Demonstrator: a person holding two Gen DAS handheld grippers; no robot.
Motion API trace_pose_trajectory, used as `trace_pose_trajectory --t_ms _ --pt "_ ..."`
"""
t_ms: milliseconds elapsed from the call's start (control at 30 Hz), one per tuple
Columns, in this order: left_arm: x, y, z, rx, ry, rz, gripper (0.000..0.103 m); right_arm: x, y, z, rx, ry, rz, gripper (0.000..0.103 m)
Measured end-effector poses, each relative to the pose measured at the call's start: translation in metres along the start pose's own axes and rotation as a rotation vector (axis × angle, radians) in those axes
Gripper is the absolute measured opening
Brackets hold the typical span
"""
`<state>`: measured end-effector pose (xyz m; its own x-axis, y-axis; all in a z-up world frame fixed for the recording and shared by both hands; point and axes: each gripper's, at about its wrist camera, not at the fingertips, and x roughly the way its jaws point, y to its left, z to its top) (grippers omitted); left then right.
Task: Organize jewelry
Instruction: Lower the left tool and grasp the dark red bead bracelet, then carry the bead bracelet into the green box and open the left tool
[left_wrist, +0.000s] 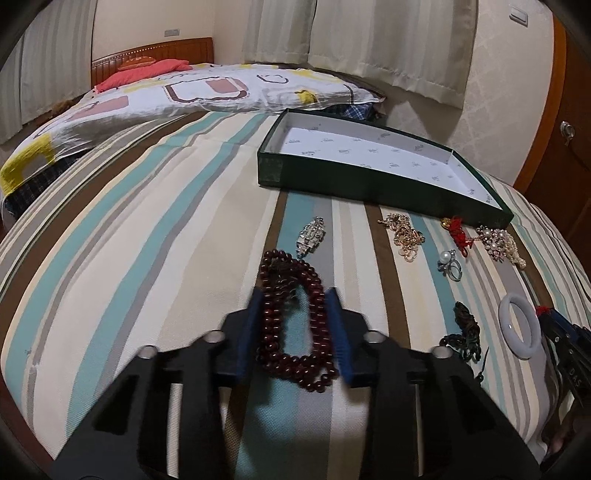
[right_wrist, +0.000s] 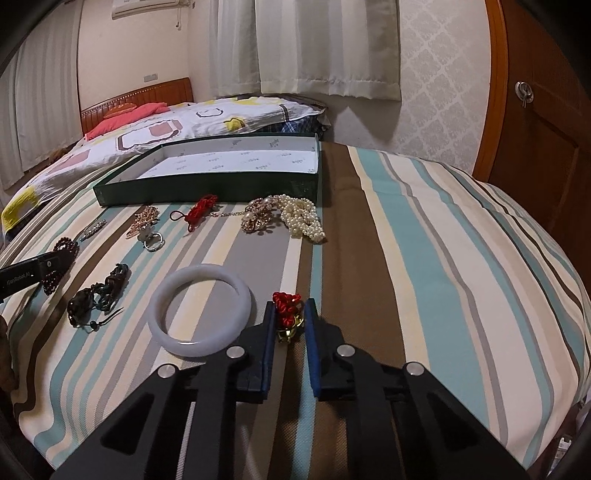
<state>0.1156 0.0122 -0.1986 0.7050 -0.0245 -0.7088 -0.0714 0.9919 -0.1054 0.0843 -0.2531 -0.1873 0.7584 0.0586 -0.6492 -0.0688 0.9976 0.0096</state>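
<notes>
My left gripper (left_wrist: 293, 295) has its jaws on both sides of a dark red bead necklace (left_wrist: 291, 325) on the striped bed; they look closed on it. My right gripper (right_wrist: 290, 306) has its jaws on a red knotted charm with a gold bell (right_wrist: 287, 314). A green box (left_wrist: 369, 184) with a white, empty inside lies beyond; it also shows in the right wrist view (right_wrist: 221, 186). A white jade bangle (right_wrist: 199, 314) lies left of the right gripper.
On the bed lie a silver brooch (left_wrist: 312, 236), a gold chain (left_wrist: 404, 232), a pearl ring (left_wrist: 450, 264), a red cord charm (right_wrist: 199, 210), a pearl necklace (right_wrist: 301, 218), a gold brooch (right_wrist: 258, 218) and a dark cord bracelet (right_wrist: 99, 295). Pillows (left_wrist: 184, 88) lie behind.
</notes>
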Motion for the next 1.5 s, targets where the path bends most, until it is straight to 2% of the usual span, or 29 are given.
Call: trace_pose_trajectory --t_ms 167,267,1133,1500 --pt "0.001 -0.001 0.0 0.003 0.0 -0.042 0.016 0.0 0.0 0.0 0.002 -0.001 0.001 0.015" --pt "0.0 0.001 0.001 -0.004 -0.006 -0.042 0.011 -0.003 0.001 0.001 0.003 -0.013 0.005 0.01" --pt "-0.023 -0.004 0.007 0.018 -0.086 -0.05 0.01 -0.009 -0.002 0.008 0.036 -0.04 0.019 0.008" --pt "-0.046 -0.014 0.036 0.013 -0.169 -0.081 0.01 -0.024 0.0 0.042 0.048 -0.129 0.045 0.008"
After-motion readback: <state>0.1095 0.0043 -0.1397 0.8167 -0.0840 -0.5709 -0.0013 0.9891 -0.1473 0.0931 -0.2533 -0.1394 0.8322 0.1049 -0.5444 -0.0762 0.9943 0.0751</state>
